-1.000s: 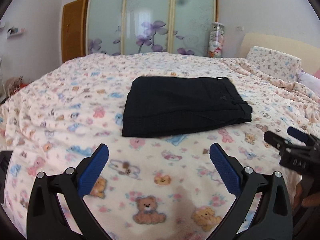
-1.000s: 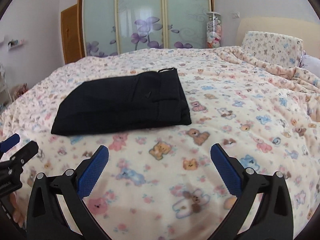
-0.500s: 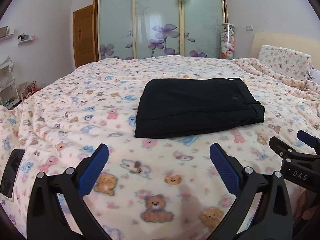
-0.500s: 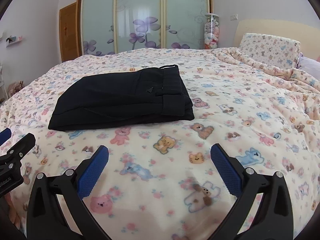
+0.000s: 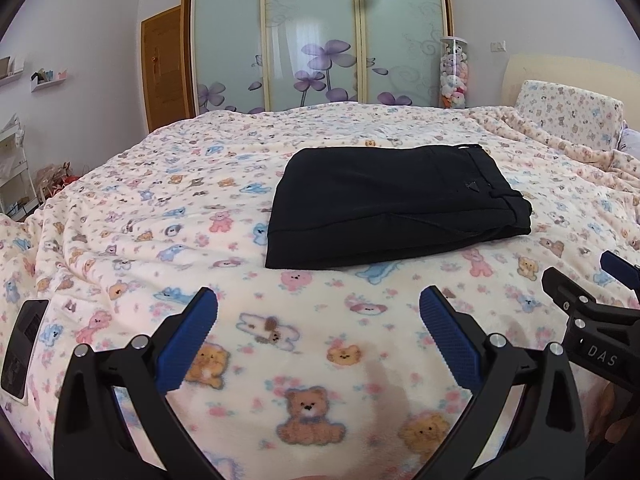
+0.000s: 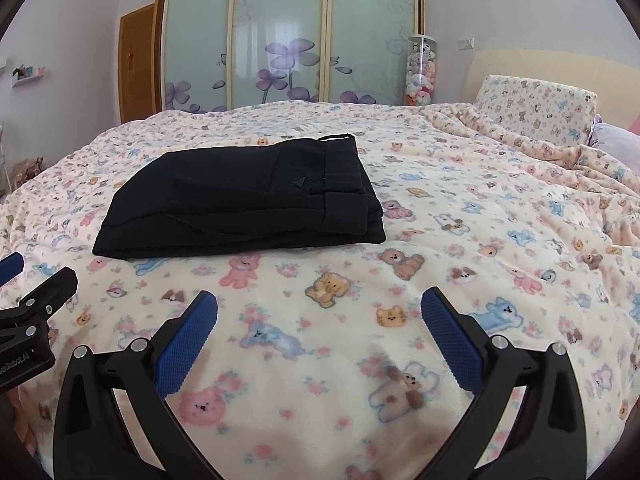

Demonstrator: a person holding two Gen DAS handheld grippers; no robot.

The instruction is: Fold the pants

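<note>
Pants point(image 5: 394, 204) lie as a compact black rectangle mid-bed point(image 5: 160, 216), waistband on top, so folding looks finished with nothing evidently left. Left gripper point(image 5: 318, 330) and right gripper point(image 6: 319, 330) hover near it, fingers spread apart, empty.

The folded black pants point(image 5: 396, 204) lie flat on the teddy-bear print fleece blanket point(image 5: 168, 216), ahead of my left gripper point(image 5: 318, 312) and right gripper point(image 6: 319, 312), which sit side by side, apart from the cloth. A dark phone point(image 5: 24, 344) lies on the blanket to my left. Behind the bed stands the frosted-glass sliding wardrobe point(image 6: 280, 36).
</note>
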